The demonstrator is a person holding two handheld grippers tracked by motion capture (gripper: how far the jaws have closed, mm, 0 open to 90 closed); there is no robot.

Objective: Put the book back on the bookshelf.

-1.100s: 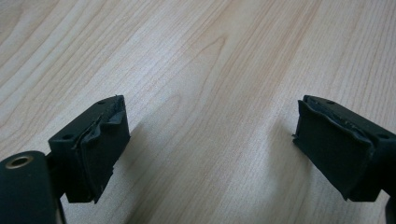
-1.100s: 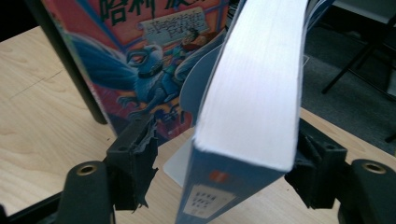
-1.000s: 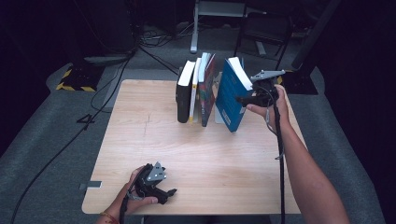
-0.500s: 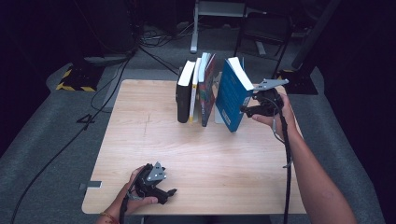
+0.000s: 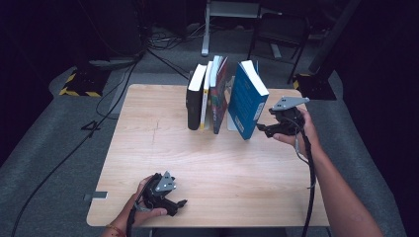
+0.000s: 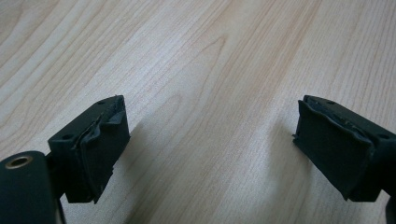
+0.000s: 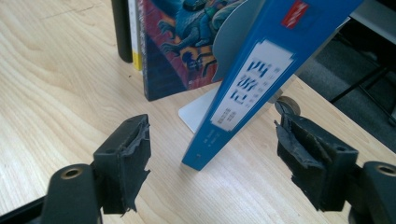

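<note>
A blue book [image 5: 249,101] leans to the left against a pale metal bookend [image 7: 196,116] at the right end of a row of standing books. My right gripper [image 5: 263,129] is just right of the book's lower edge and points at its spine [image 7: 252,79]. Its jaws are open and have just been opening a little wider. In the right gripper view the book's bottom corner sits ahead of my right gripper [image 7: 212,140], and neither pad touches it. My left gripper [image 5: 180,205] rests on the table's near edge, open, with bare wood between its jaws [image 6: 210,126].
Left of the blue book stand a black book [image 5: 195,98], a thin white and yellow one [image 5: 206,96] and a colourful one [image 5: 220,98]. The wooden table [image 5: 148,148] ends just right of the right hand. Cables and chair legs lie on the dark floor behind.
The right hand has come down from beside the blue book's top edge to its lower part, a little nearer to me. The left gripper has not moved.
</note>
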